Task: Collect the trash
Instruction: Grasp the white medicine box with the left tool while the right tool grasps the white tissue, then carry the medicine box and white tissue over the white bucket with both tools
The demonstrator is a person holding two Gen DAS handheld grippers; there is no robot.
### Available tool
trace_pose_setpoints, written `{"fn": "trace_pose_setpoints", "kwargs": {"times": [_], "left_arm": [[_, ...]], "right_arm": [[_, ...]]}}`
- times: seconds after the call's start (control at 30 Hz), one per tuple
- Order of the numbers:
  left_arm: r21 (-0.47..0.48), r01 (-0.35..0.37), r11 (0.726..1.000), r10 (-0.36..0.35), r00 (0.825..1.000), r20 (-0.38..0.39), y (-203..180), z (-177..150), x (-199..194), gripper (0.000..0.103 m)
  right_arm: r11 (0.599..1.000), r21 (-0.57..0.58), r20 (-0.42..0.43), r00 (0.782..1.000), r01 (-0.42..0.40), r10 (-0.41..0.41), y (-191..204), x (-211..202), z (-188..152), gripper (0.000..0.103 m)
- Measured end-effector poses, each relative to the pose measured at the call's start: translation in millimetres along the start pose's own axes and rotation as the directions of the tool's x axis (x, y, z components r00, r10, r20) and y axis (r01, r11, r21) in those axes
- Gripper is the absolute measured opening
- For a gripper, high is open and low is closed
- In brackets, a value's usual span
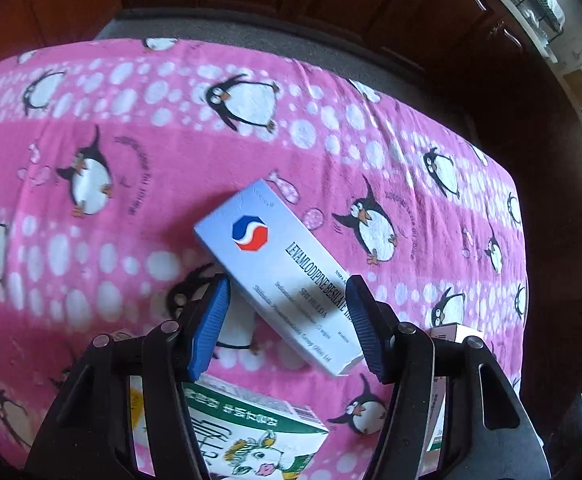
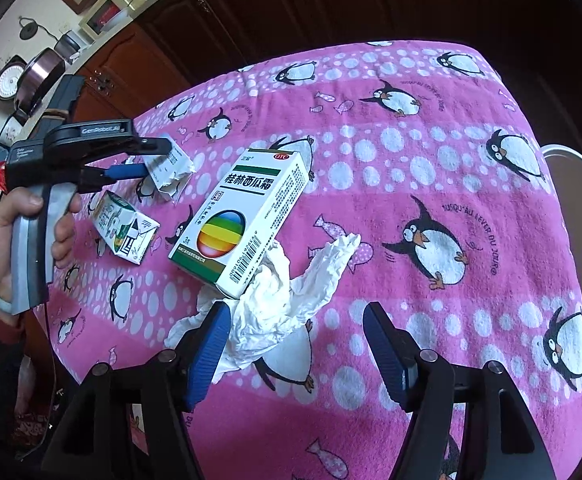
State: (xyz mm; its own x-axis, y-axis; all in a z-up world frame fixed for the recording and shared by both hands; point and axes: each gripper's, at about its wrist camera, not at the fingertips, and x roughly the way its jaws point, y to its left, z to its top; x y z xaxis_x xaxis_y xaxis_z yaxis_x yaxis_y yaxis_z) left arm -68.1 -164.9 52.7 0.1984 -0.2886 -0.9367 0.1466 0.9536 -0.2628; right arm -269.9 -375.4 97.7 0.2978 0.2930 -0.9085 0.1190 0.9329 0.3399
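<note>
- We are at the picking-up step: the left tongs point(image 1: 287, 320) stand wide around the near end of the pale blue medicine box point(image 1: 275, 272), one pad on each side. We cannot tell whether either pad touches the card yet.
- From the right wrist view, that box looks crushed at its far end and sits between the left tongs' fingers, above the pink penguin cloth point(image 2: 431, 208) that covers the counter — whether it is lifted or resting we cannot tell.
- The right tongs point(image 2: 291, 348) are wide and hold nothing; they hover just over the crumpled white tissue point(image 2: 283, 304), their left pad touching or nearly touching it.
- The green-and-white box with the rainbow ball point(image 2: 243, 216) lies on the far part of the tissue, and a small milk carton point(image 2: 125, 226) lies to its left, near the left tongs.
- A white-rimmed bin point(image 2: 571, 240) shows at the right edge of the counter — likely where the trash goes.
- Next, we judge, the left tongs must close squarely on the box. The right tongs need to gather the tissue without dragging the box lying on it.
</note>
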Motion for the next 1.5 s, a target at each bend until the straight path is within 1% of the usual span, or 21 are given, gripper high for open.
{"fn": "trace_pose_setpoints", "kwargs": {"times": [0.07, 0.13, 0.27, 0.37, 0.43, 0.47, 0.53, 0.57, 0.63, 0.67, 0.73, 0.77, 0.8, 0.83, 0.93, 1.03, 1.17, 1.37, 1.5], "left_arm": [[-0.009, -0.007, 1.000, 0.007, 1.000, 0.000, -1, 2, 5, 0.059], [-0.033, -0.003, 0.999, 0.003, 1.000, 0.006, -1, 5, 9, 0.061], [-0.052, 0.012, 0.999, -0.010, 1.000, 0.022, -9, 14, 14, 0.061], [-0.046, 0.000, 0.999, 0.002, 1.000, 0.028, -19, 16, 20, 0.068], [-0.011, -0.050, 0.999, 0.051, 0.998, 0.039, -31, 14, 26, 0.069], [0.028, -0.092, 0.995, 0.090, 0.995, 0.046, -38, 12, 28, 0.069], [0.098, -0.147, 0.984, 0.143, 0.988, 0.053, -50, 8, 32, 0.069], [0.133, -0.169, 0.977, 0.162, 0.985, 0.062, -55, 6, 34, 0.068], [0.160, -0.179, 0.971, 0.168, 0.983, 0.079, -59, 2, 35, 0.065], [0.163, -0.172, 0.972, 0.160, 0.984, 0.083, -59, 1, 34, 0.064], [0.161, -0.157, 0.974, 0.145, 0.986, 0.083, -57, -1, 30, 0.054], [0.161, -0.147, 0.976, 0.135, 0.987, 0.083, -53, -3, 26, 0.053], [0.165, -0.132, 0.977, 0.120, 0.990, 0.081, -52, -4, 22, 0.050], [0.172, -0.124, 0.977, 0.111, 0.991, 0.081, -51, -7, 18, 0.049], [0.213, -0.105, 0.971, 0.086, 0.991, 0.101, -51, -16, 2, 0.047], [0.236, -0.070, 0.969, 0.045, 0.993, 0.110, -50, -25, -17, 0.047], [0.266, -0.028, 0.963, -0.007, 0.991, 0.131, -60, -35, -44, 0.047], [0.324, 0.016, 0.946, -0.066, 0.988, 0.142, -86, -50, -68, 0.046], [0.364, 0.036, 0.931, -0.093, 0.986, 0.140, -114, -56, -68, 0.046]], "right_arm": [[1.000, 0.002, -0.006, 1.000, 0.002, -0.002, -1, 2, 0, 0.066], [1.000, 0.005, -0.010, 1.000, 0.001, -0.001, -1, 5, 0, 0.066], [1.000, 0.008, -0.012, 1.000, -0.007, 0.007, 0, 7, 1, 0.066], [1.000, 0.012, -0.010, 1.000, -0.009, 0.009, 0, 7, 1, 0.067], [1.000, 0.017, -0.009, 1.000, -0.010, 0.010, -1, 7, 1, 0.067], [1.000, 0.021, -0.010, 1.000, -0.010, 0.011, -1, 7, 0, 0.067], [1.000, 0.024, -0.007, 1.000, -0.019, 0.019, -1, 5, -1, 0.067], [0.999, 0.022, -0.006, 1.000, -0.025, 0.025, 0, 5, -2, 0.068], [0.999, 0.014, -0.006, 0.999, -0.042, 0.042, 4, 8, -3, 0.071], [0.999, 0.009, -0.007, 0.999, -0.050, 0.050, 6, 10, -3, 0.070], [0.998, -0.006, -0.008, 0.998, -0.062, 0.062, 10, 17, -3, 0.070], [0.998, -0.010, -0.019, 0.998, -0.062, 0.061, 11, 22, -3, 0.067], [0.998, -0.015, -0.038, 0.997, -0.063, 0.063, 12, 27, -4, 0.047], [0.997, -0.023, -0.038, 0.997, -0.072, 0.071, 12, 26, -5, 0.034], [0.994, -0.064, -0.019, 0.996, -0.089, 0.088, 18, 14, -8, 0.023], [0.990, -0.092, 0.001, 0.994, -0.106, 0.106, 18, -9, -10, 0.021], [0.989, -0.108, 0.048, 0.993, -0.097, 0.103, 10, -42, -14, 0.021], [0.998, -0.031, 0.132, 0.990, -0.053, 0.056, -21, -70, -8, 0.021], [1.000, 0.014, 0.172, 0.985, -0.026, 0.024, -40, -80, -4, 0.021]]}}
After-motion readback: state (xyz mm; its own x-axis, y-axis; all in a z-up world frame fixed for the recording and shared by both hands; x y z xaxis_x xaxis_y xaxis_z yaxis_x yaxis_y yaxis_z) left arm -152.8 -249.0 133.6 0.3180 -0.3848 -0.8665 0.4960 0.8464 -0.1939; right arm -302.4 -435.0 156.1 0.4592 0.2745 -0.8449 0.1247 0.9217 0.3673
